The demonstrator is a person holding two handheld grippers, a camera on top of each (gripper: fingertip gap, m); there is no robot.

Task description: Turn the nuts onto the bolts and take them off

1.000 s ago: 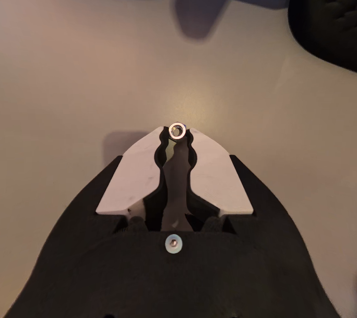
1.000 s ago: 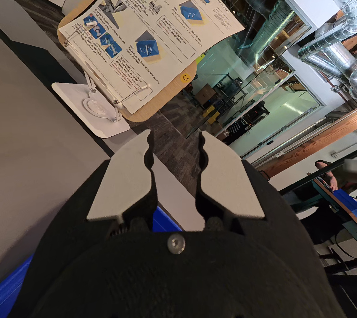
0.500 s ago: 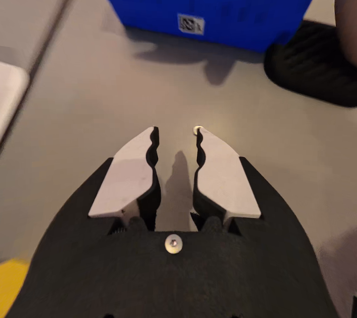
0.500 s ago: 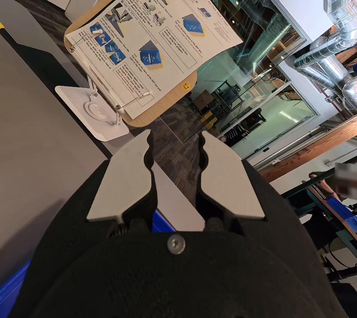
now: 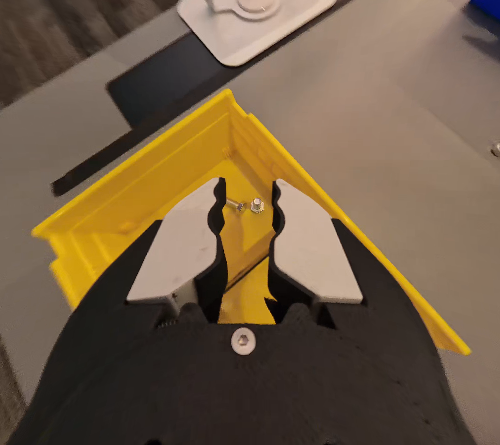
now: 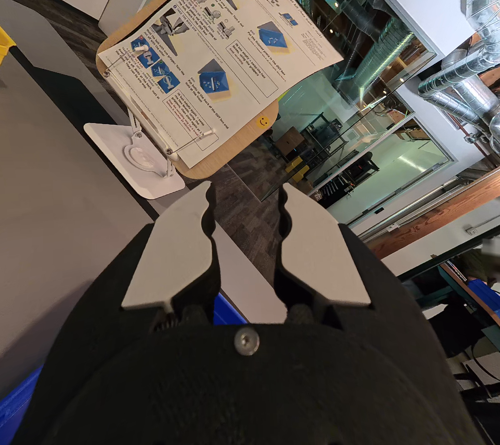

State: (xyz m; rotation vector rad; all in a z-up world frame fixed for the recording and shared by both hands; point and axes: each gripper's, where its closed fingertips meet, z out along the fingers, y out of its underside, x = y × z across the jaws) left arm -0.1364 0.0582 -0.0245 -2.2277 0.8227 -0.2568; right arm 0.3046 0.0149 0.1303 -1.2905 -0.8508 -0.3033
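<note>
While both tongs (image 5: 247,183) (image 6: 244,188) gape empty, I'm over the yellow bin (image 5: 162,161); next, grip a bolt (image 5: 257,205) inside.

The left gripper (image 5: 247,183), a black textured body with pale grey wavy-edged fingers (image 5: 186,240), is filling the lower half of its frame, jaws parted and holding nothing. The right gripper (image 6: 244,187), of the same build, is pointing up-frame, tilted, its fingers (image 6: 316,245) likewise spread and empty.
</note>
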